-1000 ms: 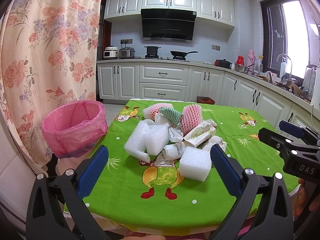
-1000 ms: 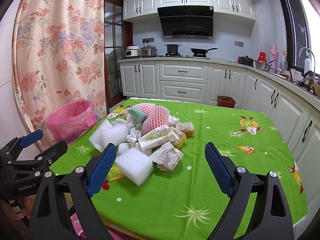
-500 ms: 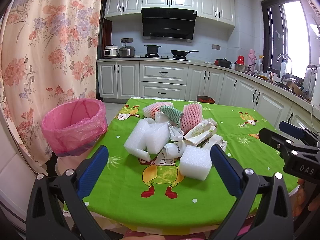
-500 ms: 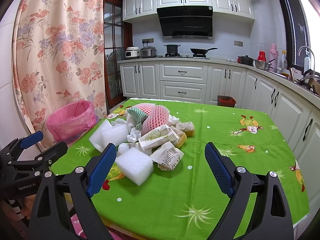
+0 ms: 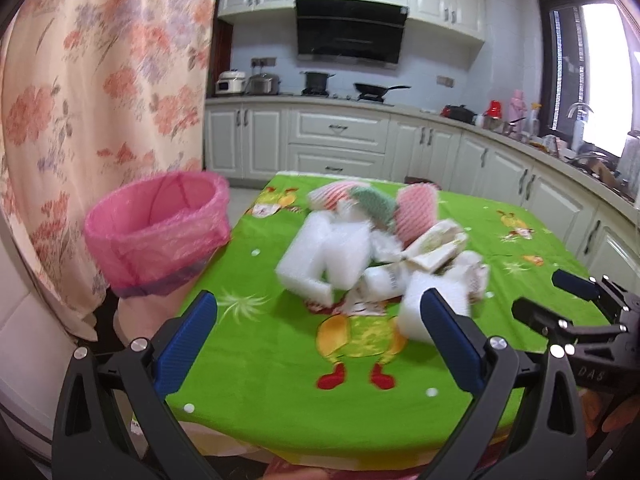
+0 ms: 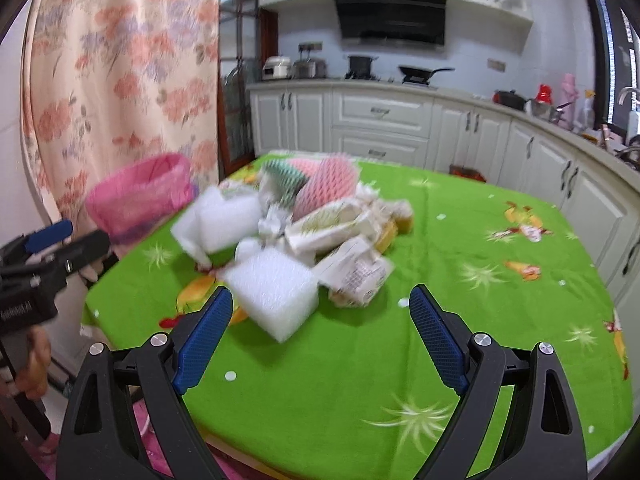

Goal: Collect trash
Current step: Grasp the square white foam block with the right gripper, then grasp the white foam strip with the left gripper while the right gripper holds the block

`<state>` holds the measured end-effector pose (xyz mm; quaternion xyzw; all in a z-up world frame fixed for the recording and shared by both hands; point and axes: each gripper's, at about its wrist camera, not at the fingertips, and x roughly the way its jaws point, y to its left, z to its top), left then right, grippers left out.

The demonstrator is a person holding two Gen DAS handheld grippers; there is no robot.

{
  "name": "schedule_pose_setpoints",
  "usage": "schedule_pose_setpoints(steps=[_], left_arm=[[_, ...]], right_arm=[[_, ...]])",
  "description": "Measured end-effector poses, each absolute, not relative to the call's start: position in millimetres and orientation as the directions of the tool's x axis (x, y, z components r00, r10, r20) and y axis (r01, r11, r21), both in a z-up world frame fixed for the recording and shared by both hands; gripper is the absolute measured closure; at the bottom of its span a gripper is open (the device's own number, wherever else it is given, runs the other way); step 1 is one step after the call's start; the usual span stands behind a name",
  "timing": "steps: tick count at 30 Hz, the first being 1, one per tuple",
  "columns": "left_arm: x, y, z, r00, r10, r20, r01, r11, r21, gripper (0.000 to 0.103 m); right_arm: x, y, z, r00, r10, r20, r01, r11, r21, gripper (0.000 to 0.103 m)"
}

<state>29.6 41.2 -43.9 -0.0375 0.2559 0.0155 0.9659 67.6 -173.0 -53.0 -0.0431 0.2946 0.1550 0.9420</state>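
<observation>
A heap of trash lies on the green tablecloth [image 5: 280, 360]: white foam blocks [image 5: 324, 256], pink foam fruit nets [image 5: 414, 216], a green net and crumpled paper wrappers [image 6: 352, 268]. A white foam cube [image 6: 276, 292] is the nearest piece in the right wrist view. A bin lined with a pink bag [image 5: 160, 228] stands at the table's left edge. My left gripper [image 5: 320, 336] is open over the near table edge, short of the heap. My right gripper [image 6: 320, 336] is open too, just in front of the foam cube, holding nothing. Both views are motion-blurred.
A flowered curtain [image 5: 80, 120] hangs at the left behind the bin. White kitchen cabinets and a counter with pots run along the back and right. The right half of the tablecloth [image 6: 500, 280] carries only printed figures. A hand [image 6: 36, 364] holds the other gripper.
Both grippers have moved forward toward the heap, which now looks larger and blurred. Their fingers remain wide apart.
</observation>
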Motion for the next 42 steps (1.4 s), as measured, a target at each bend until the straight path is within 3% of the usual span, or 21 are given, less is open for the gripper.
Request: schedule_pose_setpoints(steps=[12, 18, 24, 25, 27, 36, 40, 42], left_arm=[[72, 90, -86, 0.800, 0.079, -0.595, -0.169, 0.981, -0.097, 0.005], [92, 101, -92, 0.777, 0.041, -0.628, -0.158, 0.979, -0.131, 0.005], [116, 94, -96, 0.752, 0.010, -0.659, -0.101, 0.990, -0.101, 0.005], [120, 90, -97, 0.749, 0.011, -0.663, -0.089, 0.992, -0.084, 0.005], [128, 83, -98, 0.743, 0.012, -0.669, -0.074, 0.995, -0.065, 0.005], [173, 70, -103, 0.711, 0.016, -0.703, -0.028, 1.000, -0.006, 0.006], [189, 63, -104, 0.704, -0.016, -0.710, 0.025, 1.000, 0.002, 0.019], [195, 58, -105, 0.695, -0.047, -0.717, 0.061, 0.998, -0.006, 0.036]], right_arm=[[128, -132, -93, 0.665, 0.323, -0.673, -0.396, 0.917, 0.048, 0.018], [151, -117, -107, 0.618, 0.322, -0.717, -0.405, 0.912, 0.060, 0.018], [156, -110, -109, 0.621, 0.317, -0.717, -0.438, 0.899, 0.018, 0.022], [156, -113, -110, 0.618, 0.330, -0.713, -0.447, 0.894, 0.027, 0.028], [156, -121, -108, 0.616, 0.355, -0.703, -0.449, 0.892, 0.057, 0.029], [157, -155, -77, 0.650, 0.428, -0.628, -0.447, 0.883, 0.140, 0.031], [164, -161, -72, 0.653, 0.435, -0.619, -0.436, 0.885, 0.163, 0.031], [166, -162, -70, 0.655, 0.438, -0.615, -0.435, 0.885, 0.167, 0.031]])
